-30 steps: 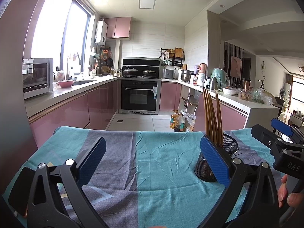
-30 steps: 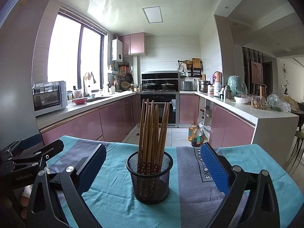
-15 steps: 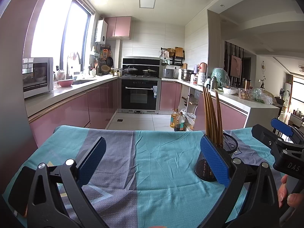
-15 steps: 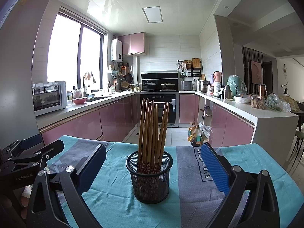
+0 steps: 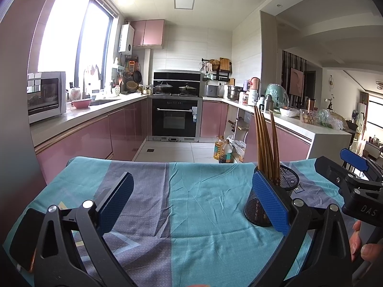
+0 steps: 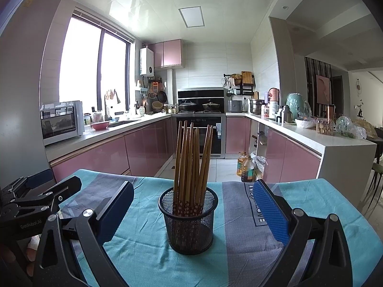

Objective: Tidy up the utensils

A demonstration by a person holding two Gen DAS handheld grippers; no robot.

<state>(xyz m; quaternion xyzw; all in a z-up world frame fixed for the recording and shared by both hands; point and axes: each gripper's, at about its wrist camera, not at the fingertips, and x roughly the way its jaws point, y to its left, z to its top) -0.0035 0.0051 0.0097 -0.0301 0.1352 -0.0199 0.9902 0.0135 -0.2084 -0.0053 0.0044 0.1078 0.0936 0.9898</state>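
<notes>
A black mesh cup [image 6: 189,224] stands upright on the teal and grey cloth [image 6: 148,258], holding several brown chopsticks [image 6: 191,157] that stand upright in it. My right gripper [image 6: 191,208] is open and empty, its blue pads on either side of the cup but nearer the camera, apart from it. My left gripper [image 5: 189,201] is open and empty over bare cloth [image 5: 191,215]. In the left wrist view the cup [image 5: 261,205] sits behind the right pad, with the chopsticks [image 5: 265,143] rising above it. Each gripper shows at the edge of the other's view.
The table's far edge drops to the kitchen floor. Pink cabinets, an oven [image 6: 201,134] and worktops line the room behind. Oil bottles [image 6: 244,167] stand on the floor to the right. A microwave [image 5: 45,95] sits on the left worktop.
</notes>
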